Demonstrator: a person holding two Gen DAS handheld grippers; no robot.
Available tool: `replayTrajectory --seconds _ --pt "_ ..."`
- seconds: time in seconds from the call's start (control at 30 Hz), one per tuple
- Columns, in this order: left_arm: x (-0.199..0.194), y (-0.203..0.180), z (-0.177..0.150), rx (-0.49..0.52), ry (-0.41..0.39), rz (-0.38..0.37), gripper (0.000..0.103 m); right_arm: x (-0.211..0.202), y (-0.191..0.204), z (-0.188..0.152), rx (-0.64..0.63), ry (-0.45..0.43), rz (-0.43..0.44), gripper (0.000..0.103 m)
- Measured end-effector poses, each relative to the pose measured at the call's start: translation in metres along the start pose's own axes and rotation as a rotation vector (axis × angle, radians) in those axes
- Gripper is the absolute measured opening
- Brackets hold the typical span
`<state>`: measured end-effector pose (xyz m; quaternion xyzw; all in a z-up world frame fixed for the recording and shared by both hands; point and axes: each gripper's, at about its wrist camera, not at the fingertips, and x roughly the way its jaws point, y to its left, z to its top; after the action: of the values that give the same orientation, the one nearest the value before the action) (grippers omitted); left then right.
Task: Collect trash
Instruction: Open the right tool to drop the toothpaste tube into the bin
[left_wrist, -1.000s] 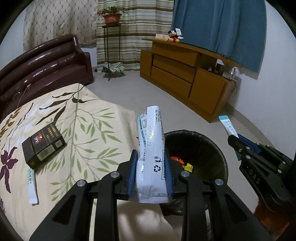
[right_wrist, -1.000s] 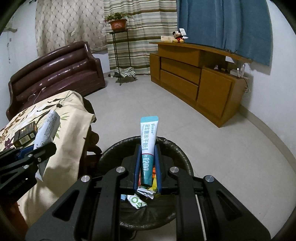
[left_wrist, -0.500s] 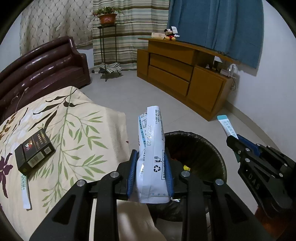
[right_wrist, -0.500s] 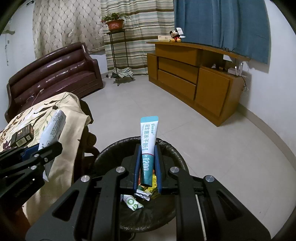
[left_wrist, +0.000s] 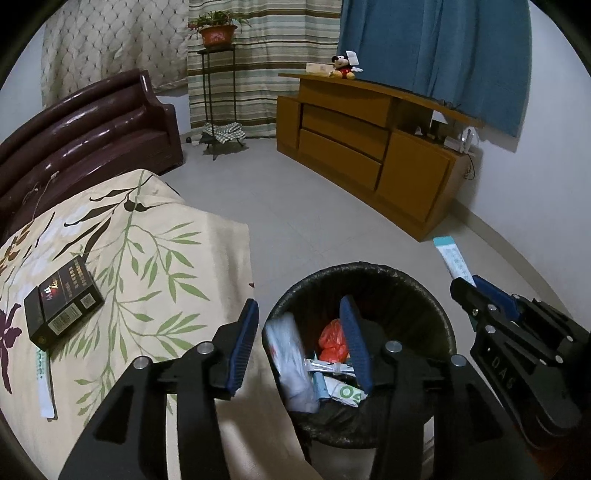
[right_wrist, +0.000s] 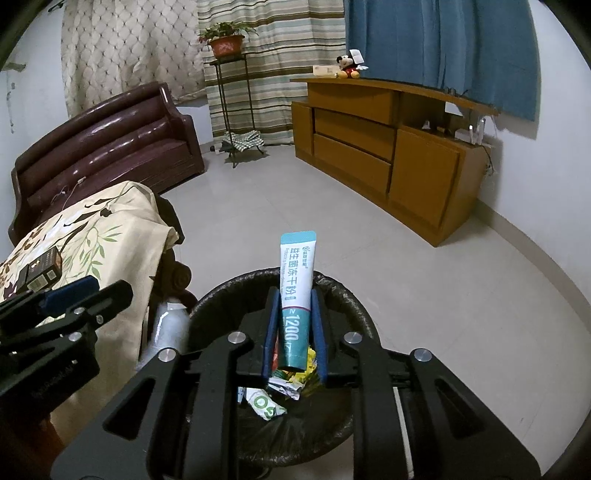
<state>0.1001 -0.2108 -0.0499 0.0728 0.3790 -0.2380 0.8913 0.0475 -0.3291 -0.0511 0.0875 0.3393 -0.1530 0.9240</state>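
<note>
One sachet (right_wrist: 296, 302) upright between right tool's (right_wrist: 294, 332) opening jaws.

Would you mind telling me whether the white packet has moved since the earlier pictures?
Yes: the white packet has dropped from the opening left gripper down into the black trash bin.

A leaf-patterned cloth (left_wrist: 155, 258) covers the counter (right_wrist: 173, 280), carrying a dark box (left_wrist: 62, 302) touching a white sachet (left_wrist: 44, 384).
</note>
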Motion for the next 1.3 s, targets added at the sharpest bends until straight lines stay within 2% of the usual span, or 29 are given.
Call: replayTrajectory --seconds 0.23,0.5,0.7,0.77,1.3 --pt "-0.003 0.004 0.0 -0.006 -0.009 0.005 0.058 0.0 0.001 0.0 0.007 -0.002 -0.003 0.028" --pt "-0.01 0.019 0.0 -0.024 -0.018 0.02 0.061 -0.005 0.012 0.0 0.002 -0.005 0.004 0.038" --pt "-0.019 0.037 0.001 -0.045 -0.027 0.041 0.061 -0.007 0.029 0.002 -0.007 -0.001 0.023 0.041" --pt "-0.022 0.044 0.0 -0.056 -0.03 0.057 0.063 -0.009 0.035 0.003 -0.013 -0.004 0.031 0.048" --pt "-0.057 0.118 -0.015 -0.14 -0.038 0.15 0.066 -0.021 0.1 0.008 -0.081 0.001 0.11 0.051"
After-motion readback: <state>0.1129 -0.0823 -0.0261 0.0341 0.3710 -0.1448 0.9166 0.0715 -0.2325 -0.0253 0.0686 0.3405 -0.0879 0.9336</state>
